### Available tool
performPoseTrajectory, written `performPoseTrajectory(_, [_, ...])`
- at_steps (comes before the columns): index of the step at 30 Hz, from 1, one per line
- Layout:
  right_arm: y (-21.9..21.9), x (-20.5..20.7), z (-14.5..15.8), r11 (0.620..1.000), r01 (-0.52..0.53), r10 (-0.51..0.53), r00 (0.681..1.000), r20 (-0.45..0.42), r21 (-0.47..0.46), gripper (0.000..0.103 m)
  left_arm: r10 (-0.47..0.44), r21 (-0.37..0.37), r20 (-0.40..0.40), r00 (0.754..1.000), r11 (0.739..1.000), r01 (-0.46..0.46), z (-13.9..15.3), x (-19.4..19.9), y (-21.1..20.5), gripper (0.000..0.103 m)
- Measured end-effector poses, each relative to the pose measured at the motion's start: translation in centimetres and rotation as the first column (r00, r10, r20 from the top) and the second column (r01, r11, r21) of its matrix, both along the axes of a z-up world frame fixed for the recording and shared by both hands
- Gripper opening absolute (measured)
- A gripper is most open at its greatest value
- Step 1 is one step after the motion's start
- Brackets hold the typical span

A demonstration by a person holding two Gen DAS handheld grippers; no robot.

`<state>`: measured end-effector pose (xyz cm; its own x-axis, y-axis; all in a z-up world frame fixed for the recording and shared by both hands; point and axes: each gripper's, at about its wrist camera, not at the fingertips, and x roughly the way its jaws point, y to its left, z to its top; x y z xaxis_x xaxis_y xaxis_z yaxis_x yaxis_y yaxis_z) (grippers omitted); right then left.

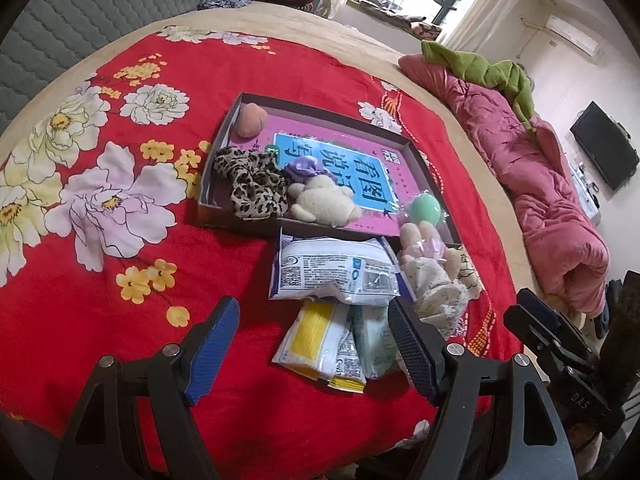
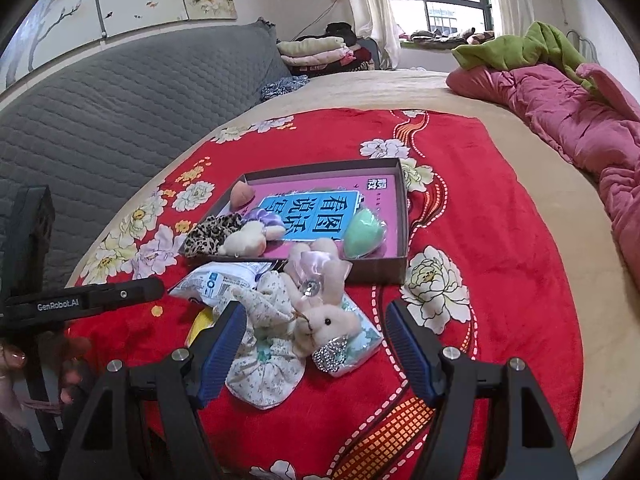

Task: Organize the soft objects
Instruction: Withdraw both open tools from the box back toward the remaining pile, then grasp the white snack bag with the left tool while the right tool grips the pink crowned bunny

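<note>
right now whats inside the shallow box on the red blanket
In the box: a pink book, peach sponge, green sponge, leopard scrunchie, purple scrunchie, cream plush. The floor under the book is hidden.

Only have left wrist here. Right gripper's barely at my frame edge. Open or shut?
Observer: Open, holding nothing: the right gripper has its jaws spread wide.
Operator: What's in front of it?
Observer: A pink rabbit plush lying on a floral scrunchie, outside the box.
Operator: Anything else there?
Observer: A rhinestone trinket by the rabbit's head, over a teal packet.
</note>
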<state>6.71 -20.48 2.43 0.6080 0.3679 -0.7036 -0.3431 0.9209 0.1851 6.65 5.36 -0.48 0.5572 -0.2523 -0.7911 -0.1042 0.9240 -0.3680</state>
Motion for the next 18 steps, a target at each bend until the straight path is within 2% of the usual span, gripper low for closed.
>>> performPoseTrajectory(11, [0.4,0.3,-2.2,0.999,0.000,-0.002,0.999,-0.036,-0.035,0.072,0.022,-0.111,-0.030,0.999,0.993,-0.026,-2.3,0.8,0.8,0.078])
performPoseTrajectory(18, [1.0,0.4,-3.6,0.998,-0.015,0.012,0.998,-0.054,-0.066,0.072,0.009,-0.138,-0.018,1.000,0.990,-0.011,-3.2,1.4,0.7,0.078])
